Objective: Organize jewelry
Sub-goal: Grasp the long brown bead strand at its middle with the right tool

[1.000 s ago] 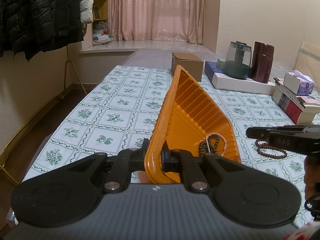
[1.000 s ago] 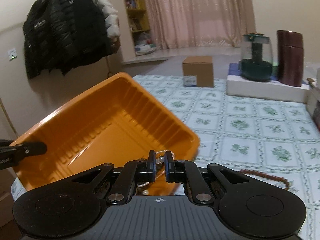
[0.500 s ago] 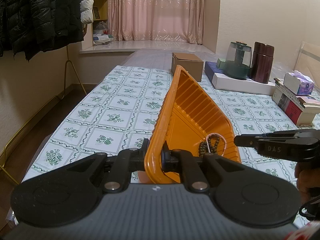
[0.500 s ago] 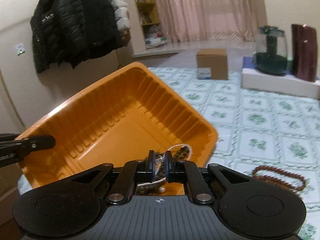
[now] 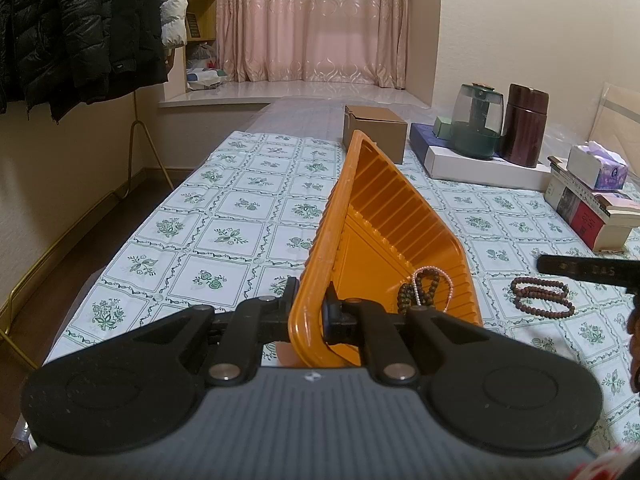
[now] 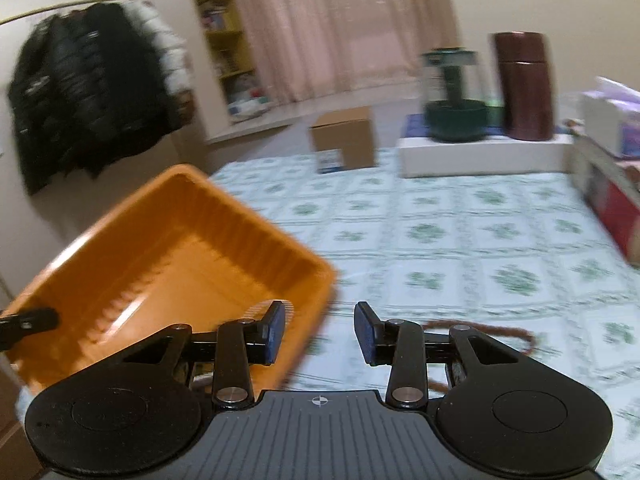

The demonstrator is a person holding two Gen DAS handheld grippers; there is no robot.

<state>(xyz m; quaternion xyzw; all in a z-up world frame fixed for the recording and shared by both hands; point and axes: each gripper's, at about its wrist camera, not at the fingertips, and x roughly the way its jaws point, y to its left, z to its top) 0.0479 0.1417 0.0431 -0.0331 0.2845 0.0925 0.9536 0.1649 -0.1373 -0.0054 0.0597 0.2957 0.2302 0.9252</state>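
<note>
1. The left claw (image 5: 310,312) is clamped on the near rim of the orange tray (image 5: 384,224), one finger outside the wall and one inside.
2. Held that way, the tray stands tilted up on its long edge, with its open side facing right in the left wrist view and its lower edge on the surface (image 5: 224,216), which is covered by a green-and-white patterned cloth.
3. Two bracelets lie inside the tray at its low end: a dark bead bracelet (image 5: 420,292) and a thin pink bead bracelet (image 5: 436,276), the two overlapping.
4. A brown bead bracelet (image 5: 542,296) lies on the cloth to the right of the tray, clear of it, in a double loop.
5. The right claw (image 6: 320,330) has just been opening; its jaws now stand partly apart with nothing between them.
6. In the right wrist view, which is blurred, the left finger of that claw is over the near right corner of the tray, and the right finger is over the bare cloth.
7. In that same view the brown bracelet shows as a smeared loop behind the right finger, low on the cloth.
8. From the left wrist view, the tip of the right claw reaches in from the right edge, above the brown bracelet and apart from the tray.
9. Farther back on the surface stand a cardboard box (image 5: 376,132), a glass jar (image 5: 478,124) and a dark brown canister (image 5: 526,124), the last two on a flat white box (image 5: 480,168).
</note>
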